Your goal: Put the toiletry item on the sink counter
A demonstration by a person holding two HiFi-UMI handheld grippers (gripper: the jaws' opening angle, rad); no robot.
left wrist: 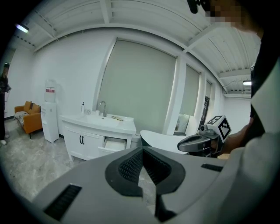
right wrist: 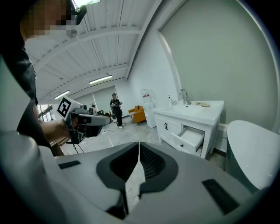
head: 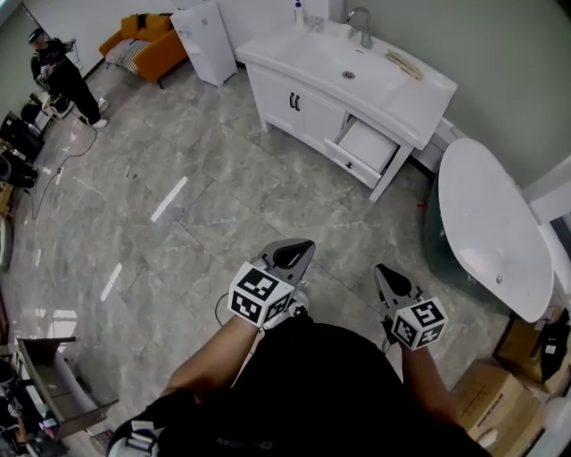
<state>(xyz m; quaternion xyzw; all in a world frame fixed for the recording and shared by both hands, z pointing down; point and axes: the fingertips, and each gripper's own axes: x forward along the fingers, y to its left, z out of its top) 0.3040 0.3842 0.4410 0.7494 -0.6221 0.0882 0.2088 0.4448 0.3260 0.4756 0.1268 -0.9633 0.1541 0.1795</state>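
Grey marble-look floor (head: 205,223), open space between you and a white sink cabinet whose bench (head: 421,100) carries a tap (head: 360,25), a pump bottle (head: 298,11) at its far end and a flat pale object (head: 403,62) beside the basin. One drawer (head: 368,145) below stands pulled out; a white bathtub (head: 491,228) sits to the right. Left hand-held gripper (head: 302,248): jaws pressed together, nothing between them. Right hand-held gripper (head: 384,275): the same, closed and empty. Both are held out in front of you, well apart from the cabinet. Toiletry item to be moved: not identifiable from here. Neither tool carries it, and the drawer's inside shows only plain white at this range. Step in hand, as judged: the approach. Close in square to the drawer front, look inside before committing, and spread the jaws of one tool ahead of the reach, not at the item. Keep the other tool clear of the drawer edge.
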